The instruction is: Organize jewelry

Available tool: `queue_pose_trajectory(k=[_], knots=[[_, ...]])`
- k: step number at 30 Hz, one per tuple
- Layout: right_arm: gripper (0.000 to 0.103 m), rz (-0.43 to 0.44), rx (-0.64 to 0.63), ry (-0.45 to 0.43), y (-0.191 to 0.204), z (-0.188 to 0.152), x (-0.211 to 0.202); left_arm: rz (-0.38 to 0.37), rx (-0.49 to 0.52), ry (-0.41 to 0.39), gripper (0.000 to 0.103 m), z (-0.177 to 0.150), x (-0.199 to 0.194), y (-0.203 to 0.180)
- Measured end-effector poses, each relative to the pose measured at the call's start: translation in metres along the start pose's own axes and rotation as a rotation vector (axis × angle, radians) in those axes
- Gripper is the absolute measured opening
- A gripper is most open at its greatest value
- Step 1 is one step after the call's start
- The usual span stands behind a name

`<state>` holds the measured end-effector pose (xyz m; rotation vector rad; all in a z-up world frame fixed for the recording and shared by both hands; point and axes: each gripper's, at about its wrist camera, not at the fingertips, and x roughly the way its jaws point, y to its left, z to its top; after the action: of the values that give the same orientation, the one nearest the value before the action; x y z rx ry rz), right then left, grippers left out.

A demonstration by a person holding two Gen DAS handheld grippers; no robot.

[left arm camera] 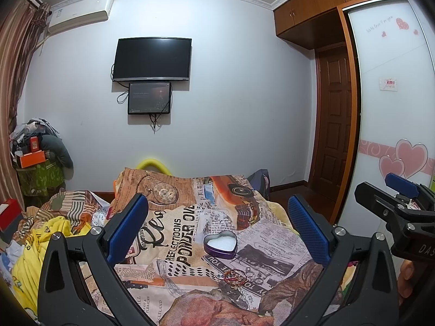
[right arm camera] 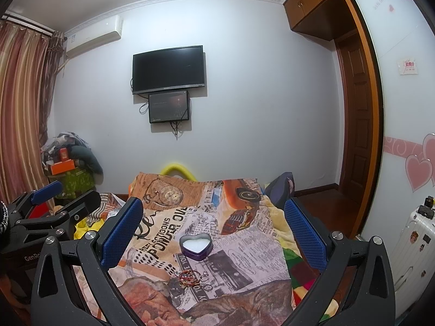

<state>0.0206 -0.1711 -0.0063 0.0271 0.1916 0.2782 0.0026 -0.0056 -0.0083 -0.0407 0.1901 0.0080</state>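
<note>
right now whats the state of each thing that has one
tin: open, no lid, white lining showing
jewelry: loose on the bedspread, outside the tin
left gripper: open, empty
right gripper: open, empty
tv: dark
small screen: lit

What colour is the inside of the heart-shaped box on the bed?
White inside the heart-shaped box, with purple outer walls; the left wrist view shows it best.
</note>
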Motion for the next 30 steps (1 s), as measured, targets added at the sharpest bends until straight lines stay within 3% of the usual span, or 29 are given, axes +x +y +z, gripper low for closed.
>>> queue_pose_trajectory(k=[15, 21, 30], knots=[[0.103, -0.003, 0.016, 0.049, -0.007, -0.003, 0.013, 0.01, -0.007, 0.052, 0.103, -0.006, 0.022, 0.003], [0.103, -0.019, 0.015, 0.119, -0.012, -0.017, 0.031, 0.009, -0.015, 0.132, 0.103, -0.018, 0.045, 0.01], [0.103, -0.053, 0.0, 0.305, -0.026, -0.054, 0.078, 0.043, 0.033, 0.299, 0.103, -0.058, 0.099, 0.018]])
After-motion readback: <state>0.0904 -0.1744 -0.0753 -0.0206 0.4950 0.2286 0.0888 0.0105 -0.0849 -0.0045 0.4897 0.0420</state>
